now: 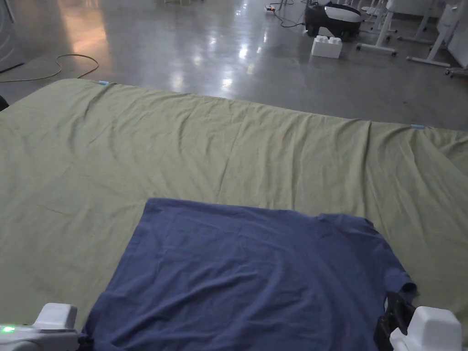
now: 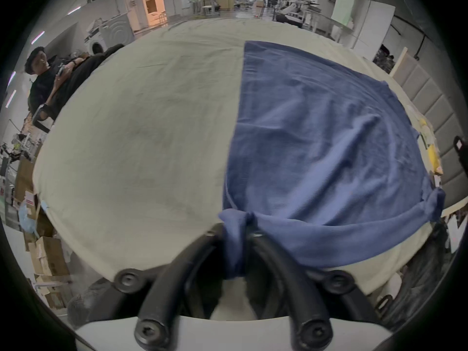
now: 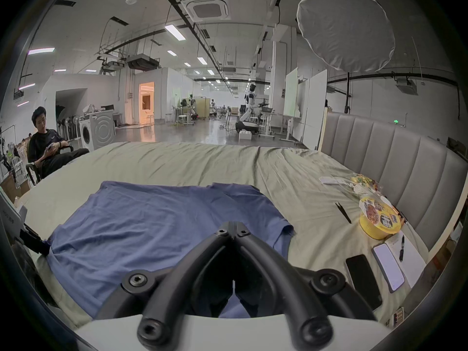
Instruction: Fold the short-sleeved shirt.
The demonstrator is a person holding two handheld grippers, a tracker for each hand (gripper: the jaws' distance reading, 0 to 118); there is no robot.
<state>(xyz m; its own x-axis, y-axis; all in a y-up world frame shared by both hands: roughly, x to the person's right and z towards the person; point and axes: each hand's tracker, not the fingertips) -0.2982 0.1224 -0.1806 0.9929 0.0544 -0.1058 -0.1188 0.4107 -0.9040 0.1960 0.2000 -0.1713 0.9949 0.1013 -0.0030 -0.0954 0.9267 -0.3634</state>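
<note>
The left claw (image 2: 238,232) is closed on a bunched corner of the blue short-sleeved shirt (image 2: 316,138), with cloth pinched between both jaws and a strip of it hanging down between them. From that pinch the shirt's near edge runs taut to the right, lifted slightly off the bed sheet (image 2: 141,133).

The right claw (image 3: 231,227) has its jaw tips pressed together over the shirt's near right part. It seems to have cloth between them, though the tips hide the contact, so this is uncertain.

In the head view the shirt (image 1: 256,279) lies flat on the green sheet (image 1: 228,141) of a bed, at the near side, with a short sleeve at its right edge. The left claw's white body (image 1: 45,327) sits at the shirt's near left corner, the right claw's body (image 1: 425,331) at the near right.

Wide bare sheet lies beyond and left of the shirt. To the right, near the padded headboard (image 3: 395,159), lie a yellow noodle bowl (image 3: 379,219), two phones (image 3: 374,278) and a pen (image 3: 402,247), well apart from the shirt. A person (image 3: 48,148) sits in a chair past the bed's left side.
</note>
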